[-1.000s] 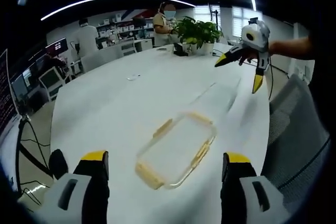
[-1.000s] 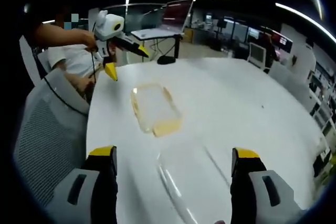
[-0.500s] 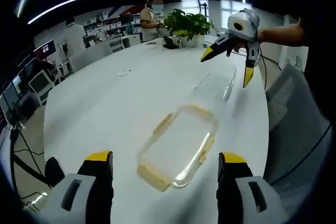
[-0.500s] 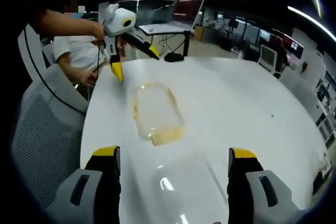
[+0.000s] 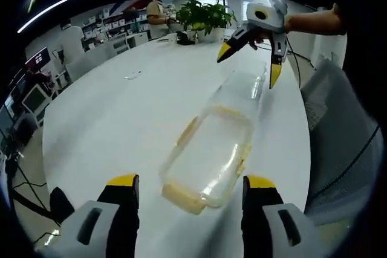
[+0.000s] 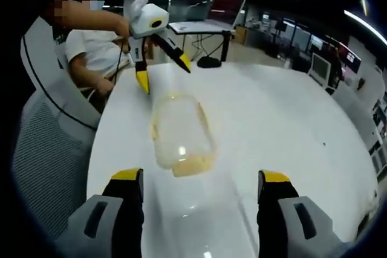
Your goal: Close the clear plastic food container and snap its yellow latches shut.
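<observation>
I've closed in — both grippers, left gripper (image 5: 188,188) and right gripper (image 6: 202,182), jaws released, nearer the clear container (image 5: 208,158); its lid (image 5: 245,89), probably, lies at one o'clock — still unclosed.

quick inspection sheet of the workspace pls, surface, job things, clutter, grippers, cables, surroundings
surface: white table, bare around the work.
job's things: clear lid with yellow latches lies flat nearest the left gripper; clear container base lies beyond it, uncovered; latches not snapped.
clutter: small object far out on the table, too small to identify.
grippers: left gripper open over the lid; right gripper open above the base; neither holds anything.
cables: one hangs from the left gripper.
surroundings: mesh chair, potted plant, office desks, people behind.
</observation>
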### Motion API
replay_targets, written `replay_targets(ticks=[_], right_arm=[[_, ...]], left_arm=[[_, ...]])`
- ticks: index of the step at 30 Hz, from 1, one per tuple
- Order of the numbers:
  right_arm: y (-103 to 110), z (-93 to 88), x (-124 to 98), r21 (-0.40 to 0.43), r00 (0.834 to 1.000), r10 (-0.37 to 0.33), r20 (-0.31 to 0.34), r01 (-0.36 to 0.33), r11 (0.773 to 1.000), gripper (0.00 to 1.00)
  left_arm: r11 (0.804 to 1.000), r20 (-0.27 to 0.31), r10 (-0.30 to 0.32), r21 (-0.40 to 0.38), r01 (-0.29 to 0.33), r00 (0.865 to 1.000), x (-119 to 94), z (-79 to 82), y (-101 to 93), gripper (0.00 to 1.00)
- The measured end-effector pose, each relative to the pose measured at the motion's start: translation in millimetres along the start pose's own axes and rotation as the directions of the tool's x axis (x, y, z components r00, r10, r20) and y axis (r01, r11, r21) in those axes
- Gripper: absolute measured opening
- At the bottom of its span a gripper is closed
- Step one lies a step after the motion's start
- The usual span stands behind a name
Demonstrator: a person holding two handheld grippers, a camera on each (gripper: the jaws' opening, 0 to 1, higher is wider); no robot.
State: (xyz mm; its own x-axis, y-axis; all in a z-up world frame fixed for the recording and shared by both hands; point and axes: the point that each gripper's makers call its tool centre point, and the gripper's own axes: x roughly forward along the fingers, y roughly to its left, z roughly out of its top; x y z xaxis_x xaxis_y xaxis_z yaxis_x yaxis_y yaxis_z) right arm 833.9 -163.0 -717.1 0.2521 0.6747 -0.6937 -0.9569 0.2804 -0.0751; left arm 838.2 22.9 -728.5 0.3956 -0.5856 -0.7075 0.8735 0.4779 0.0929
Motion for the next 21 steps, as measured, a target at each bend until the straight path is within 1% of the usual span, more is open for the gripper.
replay_targets(ticks=[11, 13, 17, 21], right_arm=[[-2.0, 0.7, 18.0, -0.045, 0.998, 0.040, -0.042, -0.042, 0.998, 0.66], [-2.9, -0.7, 21.9, -0.050, 0.998, 0.047, -0.052, -0.049, 0.998, 0.64], [-1.3, -2.3, 26.8, -0.057, 0.996, 0.063, -0.066, -0.067, 0.996, 0.63], [0.3, -3.4, 32.0, -0.071, 0.994, 0.075, -0.078, -0.081, 0.994, 0.58]], left_arm=[[0.995, -0.075, -0.064, 0.073, 0.070, 0.995, 7.6, -13.6, 4.8, 0.57], [0.992, -0.098, -0.074, 0.096, 0.084, 0.992, 9.0, -17.9, 6.4, 0.56], [0.987, -0.120, -0.091, 0.123, 0.106, 0.989, 10.8, -21.3, 6.5, 0.54], [0.977, -0.160, -0.108, 0.164, 0.134, 0.981, 14.1, -27.1, 7.0, 0.51]])
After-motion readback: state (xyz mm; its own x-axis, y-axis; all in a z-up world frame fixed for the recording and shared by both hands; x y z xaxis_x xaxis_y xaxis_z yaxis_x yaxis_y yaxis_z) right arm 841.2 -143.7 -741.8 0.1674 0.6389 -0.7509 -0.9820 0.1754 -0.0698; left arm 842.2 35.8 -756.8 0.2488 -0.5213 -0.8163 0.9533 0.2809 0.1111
